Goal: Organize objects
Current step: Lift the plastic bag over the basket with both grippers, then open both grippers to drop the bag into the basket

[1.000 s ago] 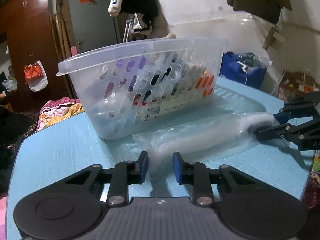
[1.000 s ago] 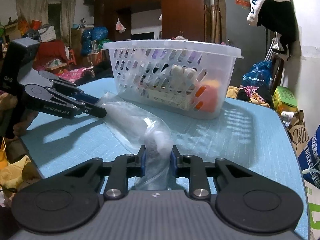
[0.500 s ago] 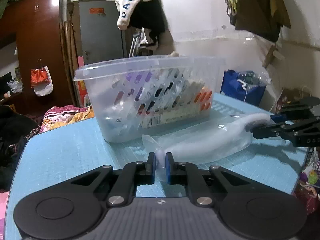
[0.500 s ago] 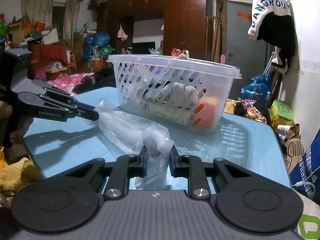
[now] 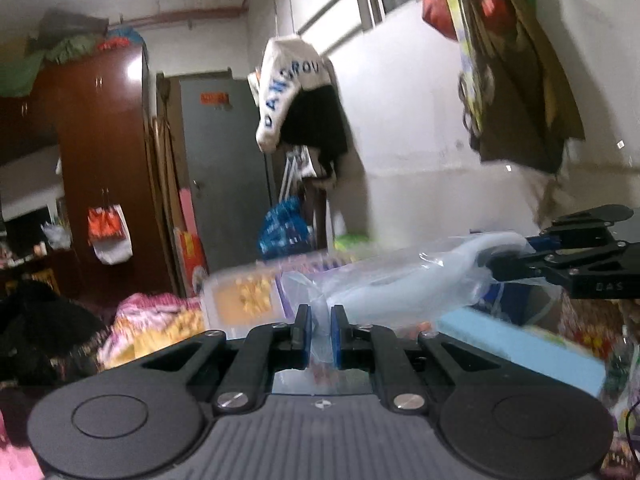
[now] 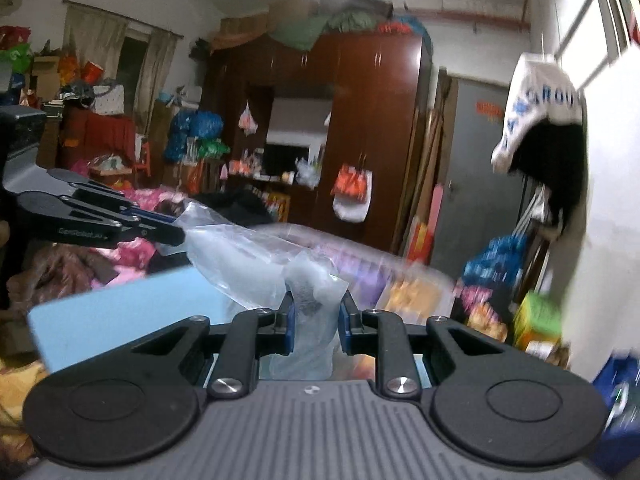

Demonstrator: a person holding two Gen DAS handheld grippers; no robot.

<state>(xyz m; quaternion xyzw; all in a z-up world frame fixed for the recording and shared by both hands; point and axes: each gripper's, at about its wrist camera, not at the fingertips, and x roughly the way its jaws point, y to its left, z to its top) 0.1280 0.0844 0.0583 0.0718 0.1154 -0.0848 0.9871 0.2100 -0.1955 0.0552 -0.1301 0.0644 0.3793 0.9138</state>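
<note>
A clear plastic bag [image 5: 400, 288] with a white object inside hangs in the air between my two grippers. My left gripper [image 5: 320, 334] is shut on one end of the bag. My right gripper [image 6: 316, 322] is shut on the other end [image 6: 308, 300]. The right gripper shows in the left wrist view [image 5: 492, 268] at the right, and the left gripper shows in the right wrist view [image 6: 180, 236] at the left. The white plastic basket [image 5: 248, 292] sits blurred below and behind the bag, and it also shows in the right wrist view [image 6: 380, 276].
The blue table [image 5: 520, 344] lies below the bag, with its edge in the right wrist view [image 6: 120, 304]. Clothes [image 5: 296, 100] hang on the white wall. A brown wardrobe [image 6: 368, 140] and a grey door [image 5: 224, 168] stand behind.
Both grippers have risen together, lifting the bag off the table to above the basket's rim. The left gripper closed on the bag's end.
</note>
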